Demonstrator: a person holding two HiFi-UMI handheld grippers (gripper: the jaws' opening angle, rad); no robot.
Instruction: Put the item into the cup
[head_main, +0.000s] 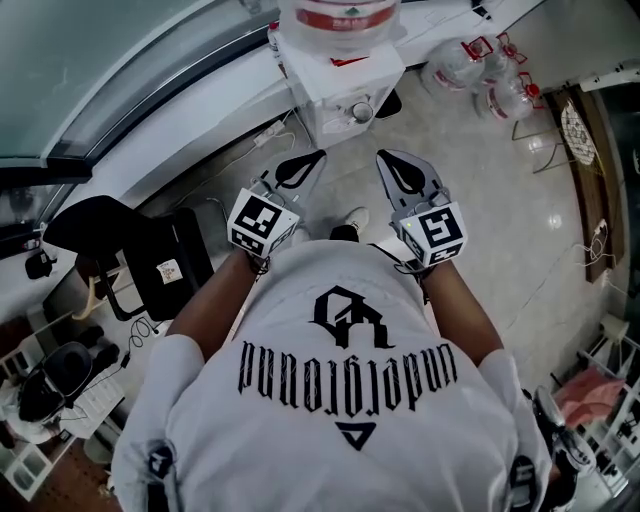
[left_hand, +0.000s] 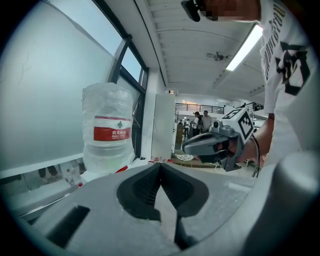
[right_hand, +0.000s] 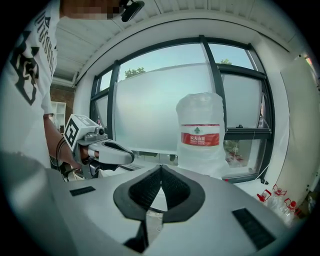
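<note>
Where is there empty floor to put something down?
The tiled floor lies bare to the right, between the water dispenser, the empty jugs and the right gripper. It is crowded on the left around the black chair.

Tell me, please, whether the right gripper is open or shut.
Shut: the right gripper shows its jaws meeting at the tips, with nothing held between them.
</note>
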